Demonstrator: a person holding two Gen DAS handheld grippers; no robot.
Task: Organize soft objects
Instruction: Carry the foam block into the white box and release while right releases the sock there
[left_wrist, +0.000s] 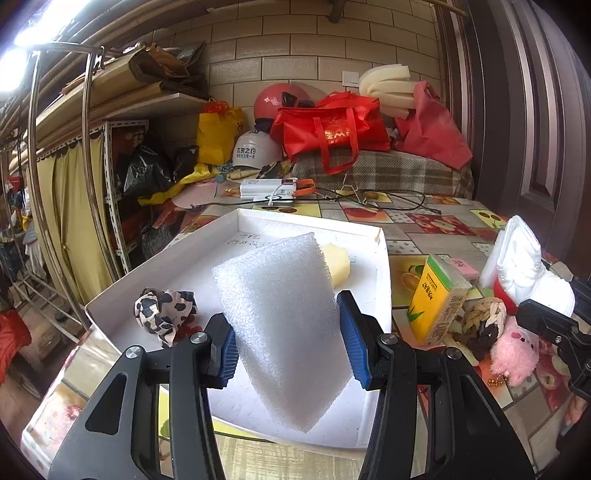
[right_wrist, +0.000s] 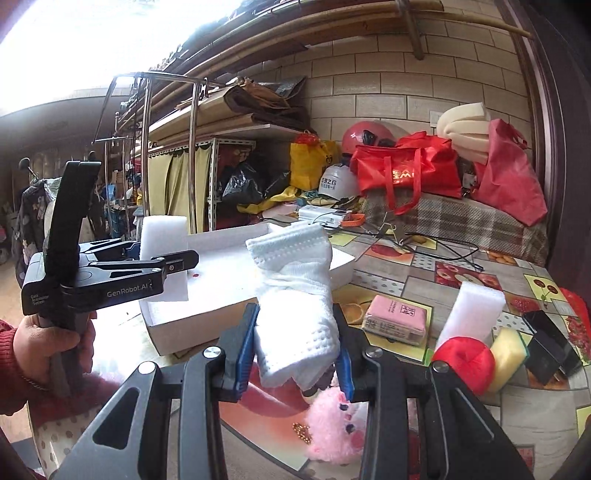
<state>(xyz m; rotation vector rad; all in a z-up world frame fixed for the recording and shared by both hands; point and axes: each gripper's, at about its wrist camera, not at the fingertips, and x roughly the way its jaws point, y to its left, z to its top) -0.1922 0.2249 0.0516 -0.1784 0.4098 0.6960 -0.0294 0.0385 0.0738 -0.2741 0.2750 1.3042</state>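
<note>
My left gripper (left_wrist: 288, 339) is shut on a white foam block (left_wrist: 284, 325) and holds it above the white tray (left_wrist: 236, 232). In the tray lie a cow-print cloth (left_wrist: 162, 310) and a yellow sponge (left_wrist: 338, 264). My right gripper (right_wrist: 295, 350) is shut on a folded white towel (right_wrist: 295, 299), held above a pink plush toy (right_wrist: 332, 428) on the table. The right gripper with the towel (left_wrist: 517, 254) also shows in the left wrist view, right of the tray. The left gripper (right_wrist: 162, 258) with the foam block (right_wrist: 162, 236) shows in the right wrist view, over the tray (right_wrist: 207, 310).
Right of the tray stand a yellow juice carton (left_wrist: 439, 295), a braided brown toy (left_wrist: 480, 321), a pink packet (right_wrist: 397, 319), a white foam strip (right_wrist: 472, 314), a red ball (right_wrist: 465, 363), a yellow-green sponge (right_wrist: 508, 354) and a black box (right_wrist: 550, 347). Bags, helmets and cables crowd the table's far end.
</note>
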